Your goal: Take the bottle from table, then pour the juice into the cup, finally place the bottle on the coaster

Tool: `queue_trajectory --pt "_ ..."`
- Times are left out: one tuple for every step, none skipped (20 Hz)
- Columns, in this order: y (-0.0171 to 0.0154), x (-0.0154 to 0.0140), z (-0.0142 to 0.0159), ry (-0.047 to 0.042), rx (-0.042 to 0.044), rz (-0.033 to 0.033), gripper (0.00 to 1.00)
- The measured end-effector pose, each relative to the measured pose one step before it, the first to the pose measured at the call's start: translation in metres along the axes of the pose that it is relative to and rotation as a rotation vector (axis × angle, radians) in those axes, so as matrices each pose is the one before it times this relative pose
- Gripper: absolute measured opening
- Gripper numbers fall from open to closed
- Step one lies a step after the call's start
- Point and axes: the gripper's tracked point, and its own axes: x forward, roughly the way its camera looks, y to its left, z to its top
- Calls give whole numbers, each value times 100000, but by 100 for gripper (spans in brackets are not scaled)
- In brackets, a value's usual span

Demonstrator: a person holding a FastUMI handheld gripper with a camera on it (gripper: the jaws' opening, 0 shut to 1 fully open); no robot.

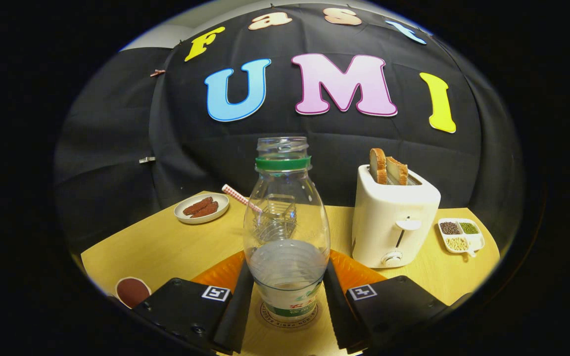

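A clear plastic bottle [286,217] with a green neck ring and no cap stands upright on a round printed coaster [264,316]. A little pale liquid lies in its lower part. My gripper [287,269] has one black finger on each side of the bottle's wide body, and both fingers [239,301] press against it. Just beyond the bottle stands a glass cup [279,213], seen through the clear plastic, with a red-and-white straw [238,197] leaning out to the left.
An orange mat [220,273] lies under the fingers on the yellow table [156,247]. A white toaster [394,222] with two bread slices stands close on the right, with a small divided dish of seeds [460,235] beyond it. A plate of sausages [202,207] sits far left.
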Motion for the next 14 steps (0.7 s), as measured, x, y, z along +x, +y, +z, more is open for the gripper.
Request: queue_trajectory --pt "17 70 -190 64 -784 110 71" --pt "-78 59 -211 210 -887 71 72" --pt "-63 15 -187 313 -636 -138 73" --pt "-4 22 -176 371 -156 99 73" --pt "-5 98 -216 700 200 187 73" --pt "13 -29 -245 454 148 173 73" --pt "-37 -65 231 -681 -133 -30 74" --pt "-48 -57 -151 298 -425 129 74" --pt "109 -20 61 -288 -541 262 75" --pt "62 -28 29 97 -392 185 76" --pt "-49 51 -206 572 -234 -230 77" --pt "-209 -26 -319 1106 -447 -800 78" --pt "-229 -108 -267 1305 -63 -954 78" --pt "79 -102 -128 983 510 168 79"
